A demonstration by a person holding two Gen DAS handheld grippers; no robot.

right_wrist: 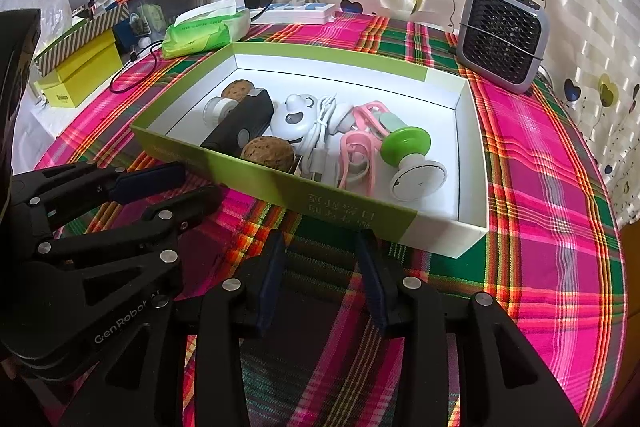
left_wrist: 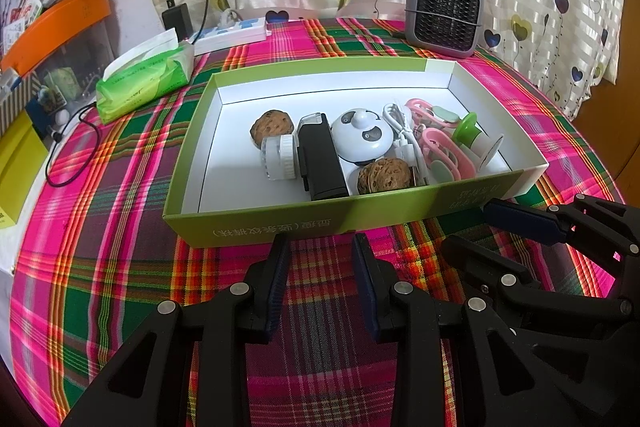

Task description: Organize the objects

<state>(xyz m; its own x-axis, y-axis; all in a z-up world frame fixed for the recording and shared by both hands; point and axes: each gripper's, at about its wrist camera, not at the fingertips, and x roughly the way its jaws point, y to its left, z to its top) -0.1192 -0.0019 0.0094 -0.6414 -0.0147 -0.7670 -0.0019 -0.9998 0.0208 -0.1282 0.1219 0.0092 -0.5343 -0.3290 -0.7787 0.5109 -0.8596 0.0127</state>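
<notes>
A shallow green box (left_wrist: 280, 223) (right_wrist: 340, 211) with a white inside lies on the plaid cloth. It holds two walnuts (left_wrist: 384, 175) (right_wrist: 267, 155), a black block-shaped device (left_wrist: 320, 163) (right_wrist: 240, 127), a white round gadget (left_wrist: 362, 135) (right_wrist: 294, 119), a white cable (left_wrist: 404, 131) (right_wrist: 320, 139), pink clips (left_wrist: 444, 147) (right_wrist: 358, 155), a green-and-white knob (left_wrist: 472, 131) (right_wrist: 408, 151) and a white cap (left_wrist: 280, 159) (right_wrist: 218, 109). My left gripper (left_wrist: 321, 239) (right_wrist: 200, 181) is open just in front of the box's near wall. My right gripper (right_wrist: 322, 235) (left_wrist: 466, 225) is open beside it, with nothing between its fingers.
A green tissue pack (left_wrist: 144, 83) (right_wrist: 204, 31) lies left of the box. A grey mini fan (left_wrist: 444, 13) (right_wrist: 504, 35) stands behind it by the curtain. A power strip (left_wrist: 232, 35) with a black charger, an orange-lidded bin (left_wrist: 60, 27) and a yellow box (right_wrist: 80, 71) crowd the far left.
</notes>
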